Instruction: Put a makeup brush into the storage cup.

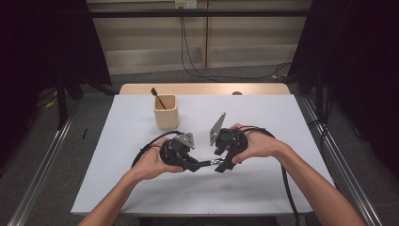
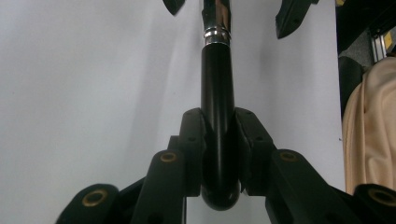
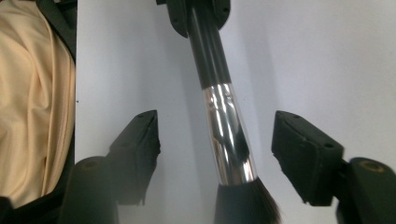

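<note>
A makeup brush point(image 1: 209, 163) with a black handle point(image 2: 217, 93), a silver ferrule point(image 3: 226, 135) and dark bristles point(image 3: 247, 205) hangs level just above the white table point(image 1: 263, 183), between my two grippers. My left gripper point(image 1: 195, 165) point(image 2: 219, 123) is shut on the rounded end of the handle. Facing it from the right, my right gripper point(image 1: 221, 164) point(image 3: 215, 135) is open. Its pads point(image 3: 140, 135) stand well apart on either side of the ferrule and do not touch it. In the left gripper view, the right gripper's fingertips point(image 2: 292, 16) flank the ferrule at the top.
A beige cup point(image 1: 165, 112) stands at the back left of the table with a dark-handled tool point(image 1: 157, 97) leaning in it. A wooden strip point(image 1: 202, 88) runs along the far edge. Peach-coloured cloth point(image 3: 32, 93) lies beyond the table's near edge. Cables trail from both grippers.
</note>
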